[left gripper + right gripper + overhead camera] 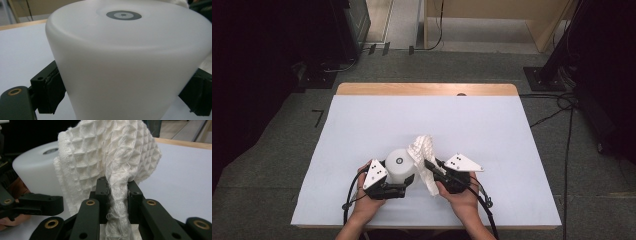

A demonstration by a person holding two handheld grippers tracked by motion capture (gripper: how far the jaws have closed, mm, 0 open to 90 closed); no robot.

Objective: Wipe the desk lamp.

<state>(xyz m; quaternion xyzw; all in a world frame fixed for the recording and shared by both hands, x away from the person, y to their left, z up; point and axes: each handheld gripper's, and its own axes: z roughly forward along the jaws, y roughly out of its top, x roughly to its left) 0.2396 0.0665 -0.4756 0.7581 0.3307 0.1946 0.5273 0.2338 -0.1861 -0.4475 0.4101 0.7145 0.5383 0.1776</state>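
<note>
On the white table (362,125), the right hand-held gripper (117,195) pinches a waffle cloth (107,152) (left hand-held gripper (122,100) clamps the white cup (130,65)).

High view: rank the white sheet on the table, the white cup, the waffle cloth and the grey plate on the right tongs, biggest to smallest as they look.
1. White sheet
2. Waffle cloth and white cup: too alike to rank
3. Grey plate

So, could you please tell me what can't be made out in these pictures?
- Cup base: left gripper view, cut off by the bottom edge.
- Cup's right side: high view, hidden by the cloth.
- Whether the cloth touches the cup: right gripper view, the cloth hides it.
- Left tongs tips: high view, too small.
</note>
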